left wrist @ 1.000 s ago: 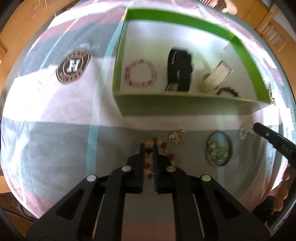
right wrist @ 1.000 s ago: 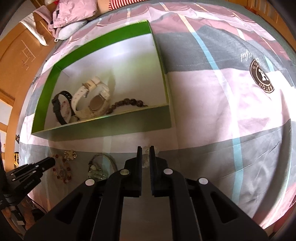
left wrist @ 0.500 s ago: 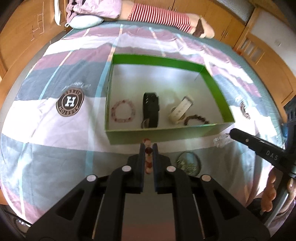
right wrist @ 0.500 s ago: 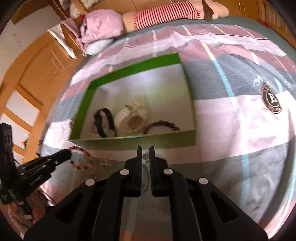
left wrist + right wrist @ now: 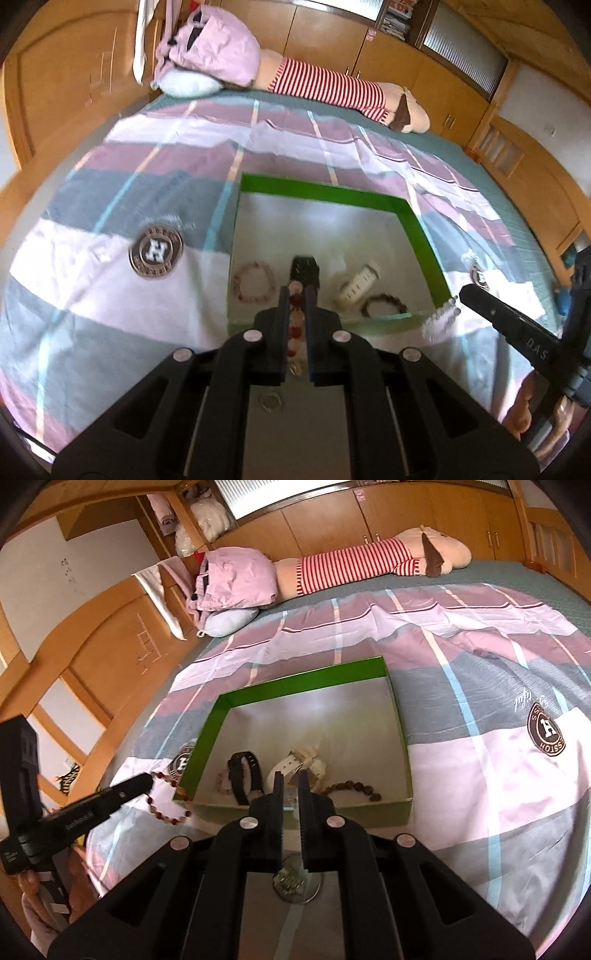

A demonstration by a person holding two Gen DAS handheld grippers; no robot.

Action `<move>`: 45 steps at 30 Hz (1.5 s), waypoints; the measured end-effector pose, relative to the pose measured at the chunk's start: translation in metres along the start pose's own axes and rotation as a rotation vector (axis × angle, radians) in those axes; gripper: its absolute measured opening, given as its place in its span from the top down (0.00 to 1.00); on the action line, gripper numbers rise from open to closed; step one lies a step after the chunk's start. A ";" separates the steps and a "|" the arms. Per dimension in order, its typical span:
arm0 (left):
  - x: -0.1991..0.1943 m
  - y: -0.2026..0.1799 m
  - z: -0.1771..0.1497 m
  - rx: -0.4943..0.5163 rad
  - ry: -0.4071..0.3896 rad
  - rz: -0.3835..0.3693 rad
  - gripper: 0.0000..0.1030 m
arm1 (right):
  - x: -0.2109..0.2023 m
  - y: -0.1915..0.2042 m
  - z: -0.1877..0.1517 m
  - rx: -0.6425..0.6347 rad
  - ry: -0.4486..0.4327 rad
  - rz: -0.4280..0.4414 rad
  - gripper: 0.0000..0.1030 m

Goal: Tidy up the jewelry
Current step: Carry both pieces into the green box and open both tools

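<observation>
My left gripper [image 5: 296,293] is shut on a red-and-brown bead bracelet [image 5: 295,328] that dangles between its fingers, above the near wall of the green box [image 5: 417,229]. In the right wrist view that left gripper [image 5: 147,777] holds the bracelet [image 5: 168,805] left of the box [image 5: 400,720]. My right gripper [image 5: 290,780] is shut on a clear crystal bracelet [image 5: 439,319], which hangs from its tip [image 5: 461,293] at the box's right corner. Inside lie a pink bracelet [image 5: 255,282], a black watch [image 5: 242,775], a white watch [image 5: 303,762] and a dark bead bracelet [image 5: 351,788].
A round silver piece with charms [image 5: 295,884] lies on the striped bedspread [image 5: 110,280] below my right gripper, and a small ring-shaped piece [image 5: 271,400] under my left. A striped plush toy [image 5: 369,561] and a pink bundle [image 5: 214,55] sit at the far end.
Both grippers have risen off the bedspread, each carrying its bracelet, and tilted up. The box now appears lower in both views, and the far end of the bed has come into sight.
</observation>
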State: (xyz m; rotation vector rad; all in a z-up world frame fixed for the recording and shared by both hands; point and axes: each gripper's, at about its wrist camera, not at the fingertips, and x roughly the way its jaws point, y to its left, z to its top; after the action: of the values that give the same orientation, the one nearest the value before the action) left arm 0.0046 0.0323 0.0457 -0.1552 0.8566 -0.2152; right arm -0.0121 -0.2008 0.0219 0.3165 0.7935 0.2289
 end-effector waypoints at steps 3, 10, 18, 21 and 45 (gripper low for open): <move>0.003 -0.008 0.011 0.007 -0.037 -0.007 0.93 | 0.004 0.001 0.006 0.000 -0.033 -0.006 0.93; 0.009 -0.013 0.014 0.020 -0.079 0.020 0.93 | 0.010 0.001 0.011 0.008 -0.068 0.021 0.93; 0.042 -0.018 0.017 0.029 -0.046 0.046 0.93 | 0.036 -0.003 0.008 0.013 -0.027 -0.024 0.93; 0.053 -0.017 0.017 0.034 -0.022 0.059 0.93 | 0.045 -0.007 0.007 0.023 -0.008 -0.033 0.93; 0.031 -0.012 -0.006 0.026 0.057 0.028 0.68 | 0.029 0.010 -0.010 -0.007 0.108 0.093 0.65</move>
State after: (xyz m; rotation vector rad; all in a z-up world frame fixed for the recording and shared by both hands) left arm 0.0183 0.0122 0.0220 -0.1134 0.9119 -0.2055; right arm -0.0007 -0.1807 -0.0007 0.3364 0.8855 0.3382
